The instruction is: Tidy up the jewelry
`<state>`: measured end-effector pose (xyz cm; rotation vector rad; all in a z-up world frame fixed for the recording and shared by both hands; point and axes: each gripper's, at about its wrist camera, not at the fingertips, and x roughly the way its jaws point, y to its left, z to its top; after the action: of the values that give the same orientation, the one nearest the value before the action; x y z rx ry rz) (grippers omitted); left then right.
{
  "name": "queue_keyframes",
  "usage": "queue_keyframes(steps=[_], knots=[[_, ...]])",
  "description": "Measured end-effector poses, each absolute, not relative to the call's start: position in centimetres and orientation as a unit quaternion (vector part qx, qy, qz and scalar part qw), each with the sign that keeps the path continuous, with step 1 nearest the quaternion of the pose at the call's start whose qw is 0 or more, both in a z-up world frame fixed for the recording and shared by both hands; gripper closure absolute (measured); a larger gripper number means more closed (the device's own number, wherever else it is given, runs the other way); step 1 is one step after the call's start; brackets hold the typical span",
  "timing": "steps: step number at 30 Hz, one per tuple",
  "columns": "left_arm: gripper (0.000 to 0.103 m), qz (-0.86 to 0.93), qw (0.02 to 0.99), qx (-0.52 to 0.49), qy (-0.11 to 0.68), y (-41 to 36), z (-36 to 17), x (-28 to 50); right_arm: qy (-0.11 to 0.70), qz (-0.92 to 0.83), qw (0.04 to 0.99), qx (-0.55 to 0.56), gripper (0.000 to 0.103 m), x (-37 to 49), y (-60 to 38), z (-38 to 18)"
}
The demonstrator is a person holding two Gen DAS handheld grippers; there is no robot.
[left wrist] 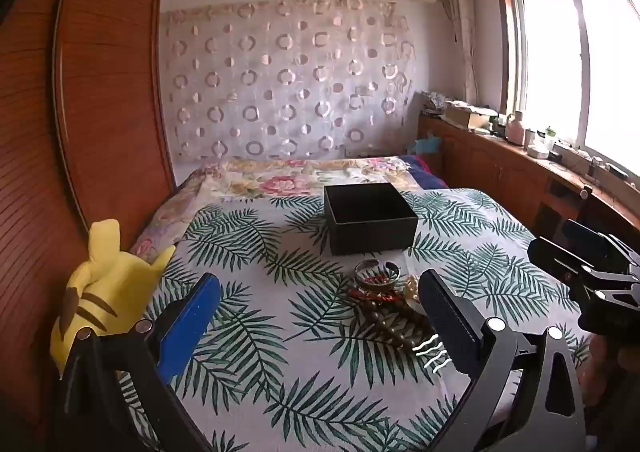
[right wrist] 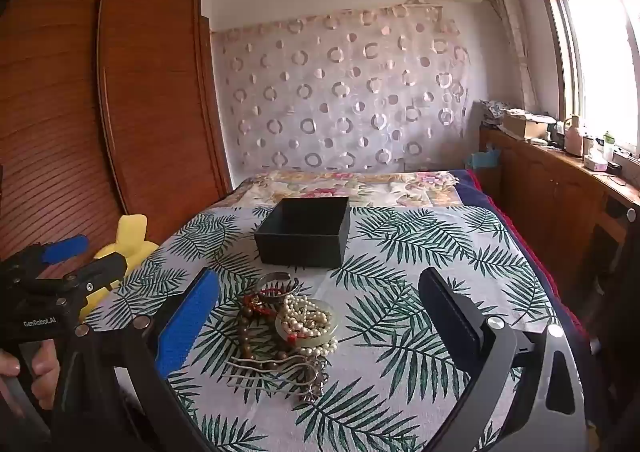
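A pile of jewelry [right wrist: 292, 328] lies on the leaf-print cloth [right wrist: 400, 252]: a silver bangle [right wrist: 277, 284], red beads [right wrist: 258, 302], a pearl strand [right wrist: 306, 318] on a pale green bangle, brown beads [right wrist: 250, 348] and a white wavy hair comb [right wrist: 264, 368]. The pile also shows in the left wrist view [left wrist: 384, 300]. An open, empty black box [right wrist: 304, 232] stands behind it; it also shows in the left wrist view [left wrist: 370, 218]. My right gripper [right wrist: 316, 316] is open around the pile, above it. My left gripper [left wrist: 316, 316] is open, left of the pile.
A yellow plush toy [left wrist: 100, 284] lies at the bed's left edge by the wooden wardrobe [left wrist: 100, 92]. A floral quilt [left wrist: 300, 176] covers the far bed. A wooden cabinet [right wrist: 560, 188] with clutter runs along the window at right.
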<state>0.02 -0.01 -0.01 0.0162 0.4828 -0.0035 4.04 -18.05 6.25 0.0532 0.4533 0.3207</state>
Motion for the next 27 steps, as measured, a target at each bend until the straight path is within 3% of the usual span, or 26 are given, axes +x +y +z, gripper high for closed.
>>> queue_keyframes(steps=[27], knots=[[0.007, -0.002, 0.973, 0.009, 0.233, -0.56, 0.7, 0.11, 0.22, 0.155, 0.963, 0.028, 0.002, 3.66, -18.05, 6.4]])
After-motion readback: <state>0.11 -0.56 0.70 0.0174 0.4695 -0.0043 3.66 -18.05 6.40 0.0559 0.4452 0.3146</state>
